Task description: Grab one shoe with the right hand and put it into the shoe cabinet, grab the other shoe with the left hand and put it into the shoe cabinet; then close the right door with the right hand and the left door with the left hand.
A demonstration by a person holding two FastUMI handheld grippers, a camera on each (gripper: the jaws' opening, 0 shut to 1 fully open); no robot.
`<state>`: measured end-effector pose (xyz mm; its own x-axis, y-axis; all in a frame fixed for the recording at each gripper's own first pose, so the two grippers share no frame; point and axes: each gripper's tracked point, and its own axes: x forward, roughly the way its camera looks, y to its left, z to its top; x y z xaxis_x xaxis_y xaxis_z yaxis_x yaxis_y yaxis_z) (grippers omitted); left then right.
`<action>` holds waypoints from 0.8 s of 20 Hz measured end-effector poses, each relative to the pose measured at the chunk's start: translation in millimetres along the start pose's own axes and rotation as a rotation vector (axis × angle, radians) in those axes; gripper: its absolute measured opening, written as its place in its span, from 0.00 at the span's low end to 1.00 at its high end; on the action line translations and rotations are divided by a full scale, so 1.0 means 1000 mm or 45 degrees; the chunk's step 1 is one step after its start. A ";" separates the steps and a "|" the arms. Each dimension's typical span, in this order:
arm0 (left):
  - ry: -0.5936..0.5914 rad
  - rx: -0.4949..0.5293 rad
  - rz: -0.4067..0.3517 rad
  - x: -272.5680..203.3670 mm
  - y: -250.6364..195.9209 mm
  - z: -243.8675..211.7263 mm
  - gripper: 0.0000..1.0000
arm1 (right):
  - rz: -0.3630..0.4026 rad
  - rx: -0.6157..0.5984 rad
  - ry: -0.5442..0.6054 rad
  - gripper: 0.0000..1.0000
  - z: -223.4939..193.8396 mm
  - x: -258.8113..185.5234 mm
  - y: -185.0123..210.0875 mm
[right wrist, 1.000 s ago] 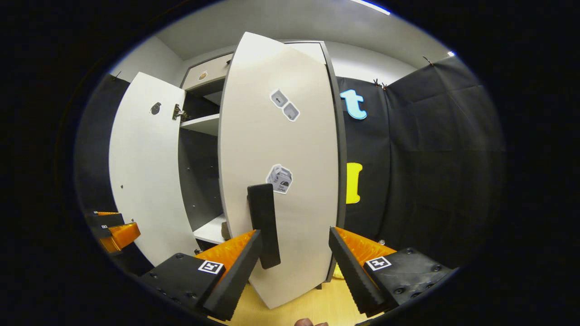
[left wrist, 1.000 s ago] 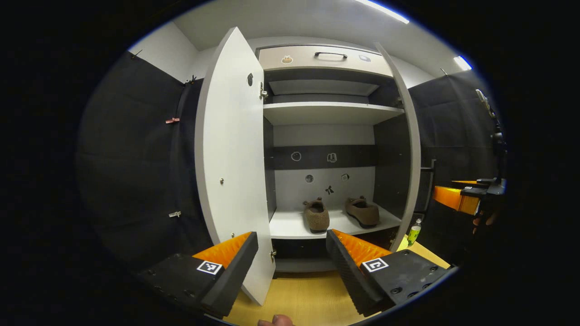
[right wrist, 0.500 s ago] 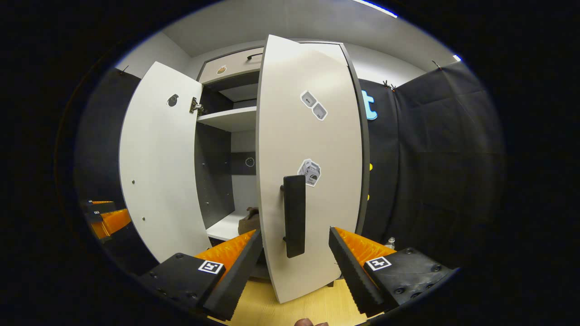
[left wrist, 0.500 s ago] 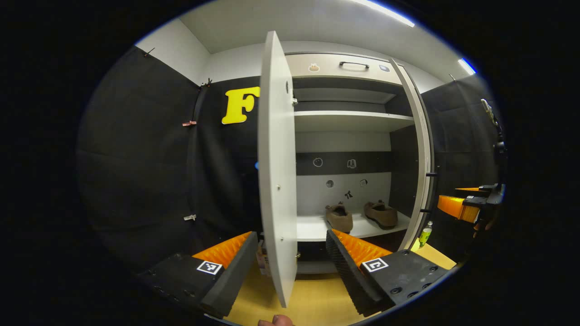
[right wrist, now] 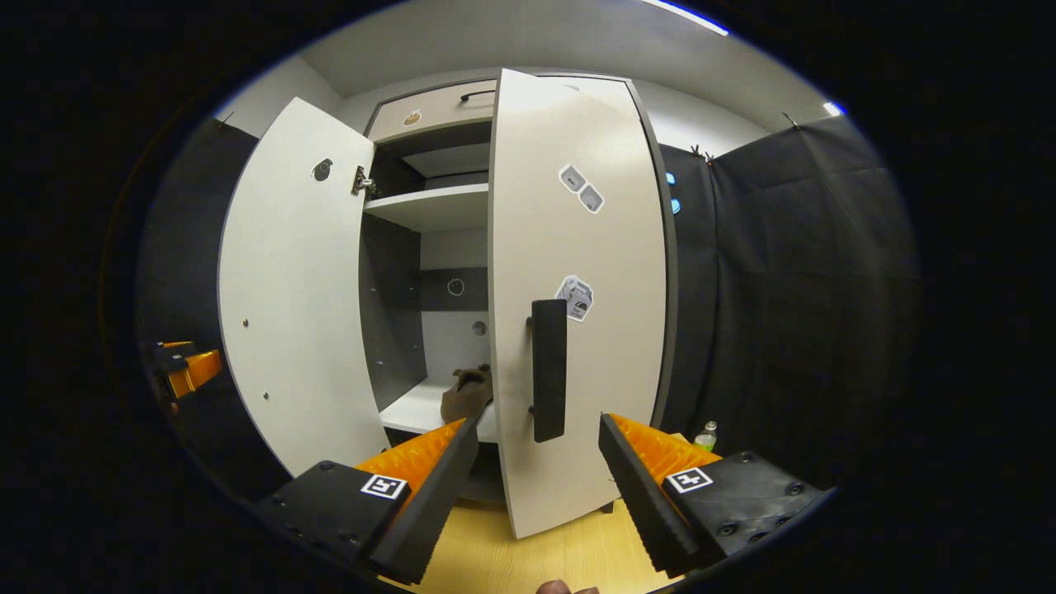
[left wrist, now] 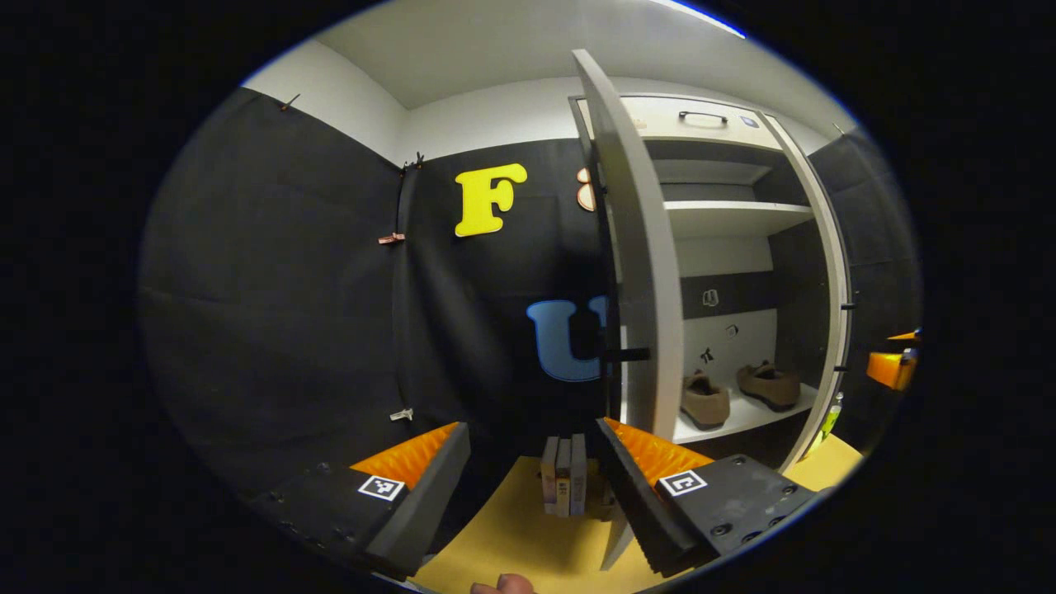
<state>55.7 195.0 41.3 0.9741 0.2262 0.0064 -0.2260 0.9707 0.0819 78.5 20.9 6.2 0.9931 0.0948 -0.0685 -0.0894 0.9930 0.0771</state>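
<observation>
Right gripper view: the right gripper (right wrist: 536, 487) is level before the shoe cabinet (right wrist: 429, 210), fingers spread wide with nothing between them, the right door (right wrist: 577, 330) half open ahead, its upright handle (right wrist: 549, 370) just above the gap. Left gripper view has the left gripper (left wrist: 532, 487) level too, fingers apart and empty, facing the left door (left wrist: 639, 272) edge-on. Both shoes (left wrist: 734, 394) lie side by side on the bottom shelf (left wrist: 742, 419), heels toward the front edge, long axes running front to back. Books (left wrist: 563, 487) stand on the floor beside the left door
</observation>
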 end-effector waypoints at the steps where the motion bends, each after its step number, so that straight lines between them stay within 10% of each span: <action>1: 0.001 -0.001 0.000 0.009 0.002 -0.002 0.96 | -0.011 0.000 -0.005 0.98 0.001 -0.002 -0.002; 16: 0.031 -0.064 -0.059 0.021 -0.034 -0.005 0.90 | -0.018 0.059 0.012 0.98 0.004 -0.015 -0.031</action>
<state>83.4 166.9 34.0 0.9831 0.1819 -0.0208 -0.1813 0.9829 0.0312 66.7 -11.6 8.6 0.9935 0.0817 -0.0794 -0.0716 0.9899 0.1222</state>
